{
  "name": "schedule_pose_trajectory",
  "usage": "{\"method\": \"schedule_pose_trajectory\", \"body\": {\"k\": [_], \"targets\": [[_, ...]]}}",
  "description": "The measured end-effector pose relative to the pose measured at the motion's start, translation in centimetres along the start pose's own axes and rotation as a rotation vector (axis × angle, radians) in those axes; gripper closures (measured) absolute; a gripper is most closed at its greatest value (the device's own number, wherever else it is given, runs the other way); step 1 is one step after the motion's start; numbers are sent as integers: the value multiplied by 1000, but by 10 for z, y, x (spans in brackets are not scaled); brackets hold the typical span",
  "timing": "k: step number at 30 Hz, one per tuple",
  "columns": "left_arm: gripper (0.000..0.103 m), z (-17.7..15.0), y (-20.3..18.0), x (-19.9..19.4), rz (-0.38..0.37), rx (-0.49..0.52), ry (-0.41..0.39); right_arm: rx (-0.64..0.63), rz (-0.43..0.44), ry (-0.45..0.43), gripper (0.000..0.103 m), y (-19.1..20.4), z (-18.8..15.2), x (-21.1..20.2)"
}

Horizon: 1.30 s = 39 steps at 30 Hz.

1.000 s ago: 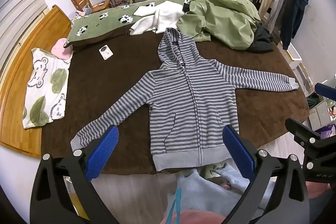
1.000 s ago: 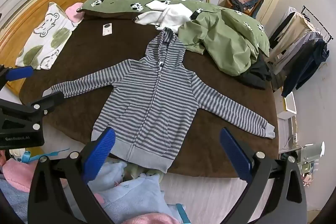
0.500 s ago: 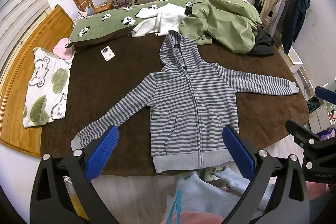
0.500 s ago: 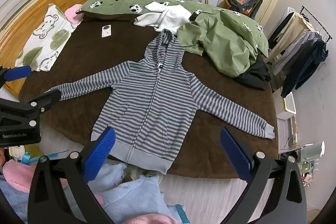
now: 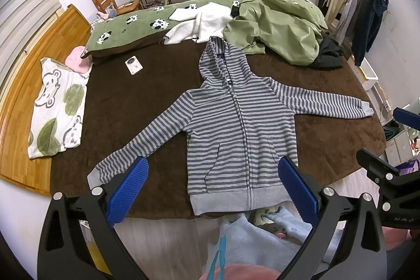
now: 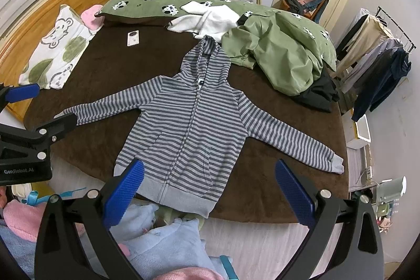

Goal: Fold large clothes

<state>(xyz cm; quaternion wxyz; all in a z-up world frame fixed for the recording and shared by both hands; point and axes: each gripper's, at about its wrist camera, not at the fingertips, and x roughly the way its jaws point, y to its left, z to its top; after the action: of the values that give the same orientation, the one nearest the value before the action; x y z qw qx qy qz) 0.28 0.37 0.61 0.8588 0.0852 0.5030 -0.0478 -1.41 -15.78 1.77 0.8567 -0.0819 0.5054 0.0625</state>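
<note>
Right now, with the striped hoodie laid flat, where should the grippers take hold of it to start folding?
Probably the sleeve cuffs. The striped hoodie lies face up, zipped, both sleeves spread wide on the brown blanket. The left gripper could take the near cuff from the bed's edge, and the right gripper the far cuff, each folding inward. Both are open, holding nothing.

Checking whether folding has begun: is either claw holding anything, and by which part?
Nothing is held. The left claw and right claw are open, short of the striped hoodie.
</note>
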Motion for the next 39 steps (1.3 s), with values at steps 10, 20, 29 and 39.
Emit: {"method": "schedule_pose_trajectory", "body": {"k": [10, 20, 29, 39], "targets": [[6, 1, 0, 0, -2, 1, 2, 0, 0, -1, 6, -1, 1, 1], [6, 1, 1, 2, 2, 3, 1, 3, 0, -2, 6, 2, 2, 3], [6, 3, 4, 3, -6, -8, -2, 4, -2, -5, 6, 5, 1, 6], [6, 4, 5, 2, -13, -3, -10, 10, -11, -9, 6, 4, 6, 6]]}}
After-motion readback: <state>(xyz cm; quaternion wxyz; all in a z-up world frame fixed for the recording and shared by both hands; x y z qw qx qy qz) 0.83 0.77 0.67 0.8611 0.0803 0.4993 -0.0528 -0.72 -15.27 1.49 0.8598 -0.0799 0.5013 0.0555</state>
